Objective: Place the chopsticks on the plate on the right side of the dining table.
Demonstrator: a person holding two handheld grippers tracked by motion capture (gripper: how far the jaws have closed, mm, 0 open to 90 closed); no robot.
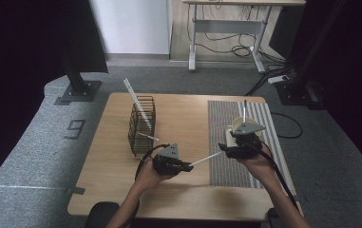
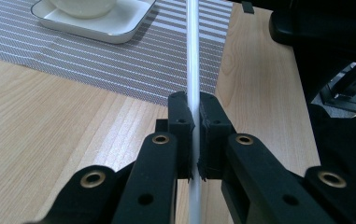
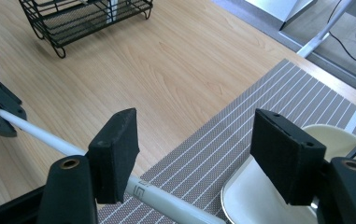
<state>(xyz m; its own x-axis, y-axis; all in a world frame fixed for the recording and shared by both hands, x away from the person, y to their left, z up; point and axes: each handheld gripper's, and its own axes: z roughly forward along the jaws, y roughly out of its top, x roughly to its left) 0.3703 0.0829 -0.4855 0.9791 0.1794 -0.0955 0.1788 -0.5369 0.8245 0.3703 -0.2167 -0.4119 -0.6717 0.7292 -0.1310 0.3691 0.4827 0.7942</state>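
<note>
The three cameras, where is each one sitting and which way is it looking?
High view: sits above the person's side, looking forward and down on the table; both forearms, the left gripper and the right gripper show.
Left gripper view: rides the left gripper, looking along its jaws, shut on the white stick, toward the striped mat.
Right gripper view: rides the right gripper, looking past its open jaws toward the wire basket.
Shared: all views show the white stick; both gripper views show the striped mat.
</note>
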